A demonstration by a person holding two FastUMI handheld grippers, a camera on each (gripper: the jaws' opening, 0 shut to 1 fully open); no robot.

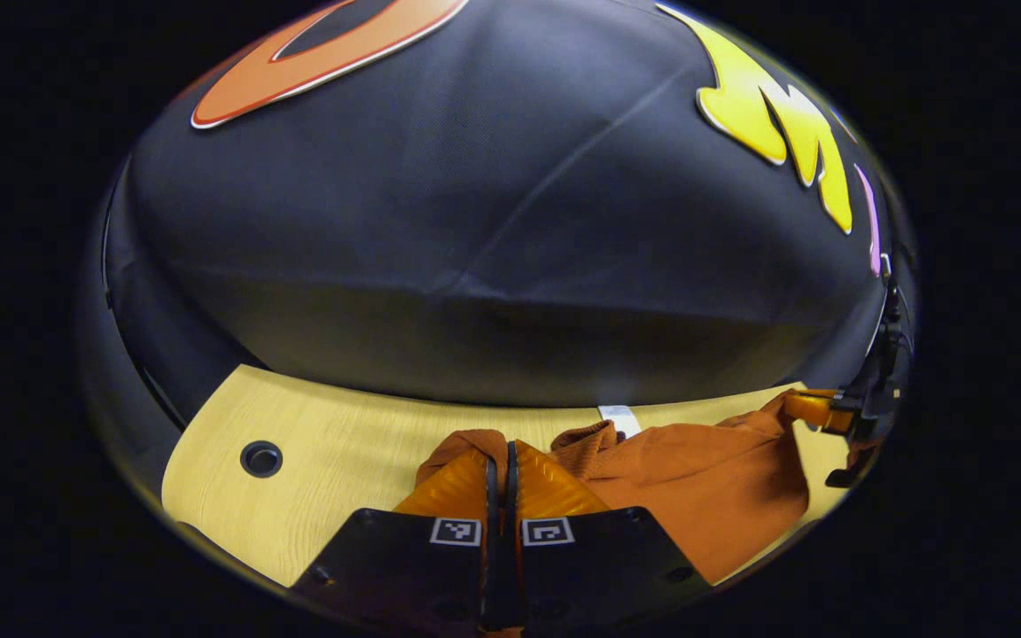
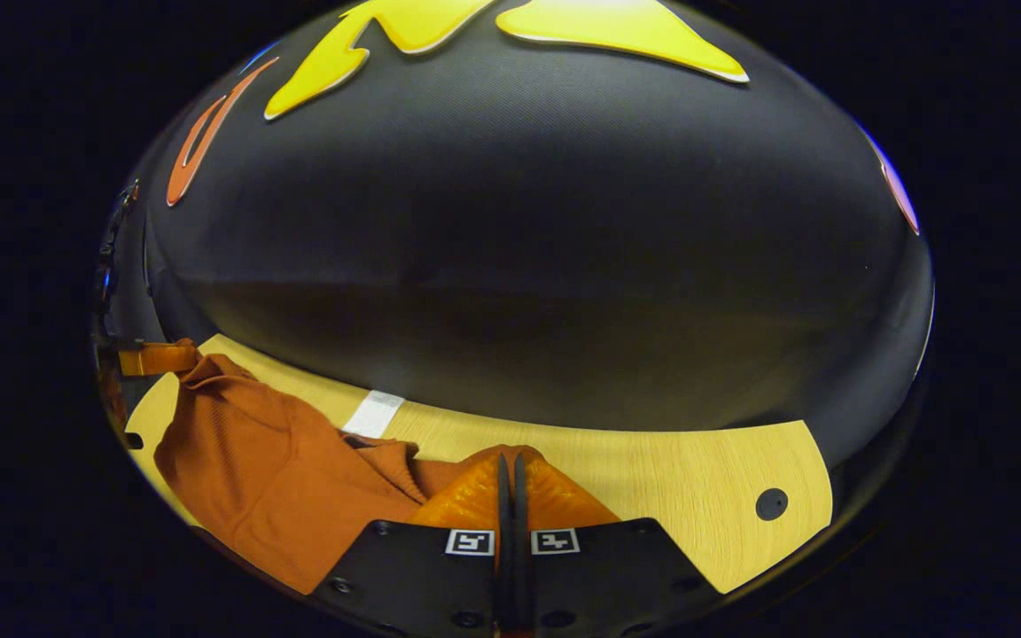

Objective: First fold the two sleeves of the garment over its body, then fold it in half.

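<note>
Meanwhile both hand-held grippers (image 1: pixel 501 461) (image 2: pixel 510 470) pinch the orange garment (image 1: pixel 697 496) over the wooden table (image 1: pixel 342 461).

Right tongs (image 2: pixel 510 474) pinched on orange garment (image 2: pixel 253 461), wooden table (image 2: pixel 705 470).

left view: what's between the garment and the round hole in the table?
Bare table between the garment and the hole, as the left gripper view shows.

Left tool (image 1: pixel 500 465) fingers pressed together, low, level; right tool (image 2: pixel 511 474) likewise.
</note>
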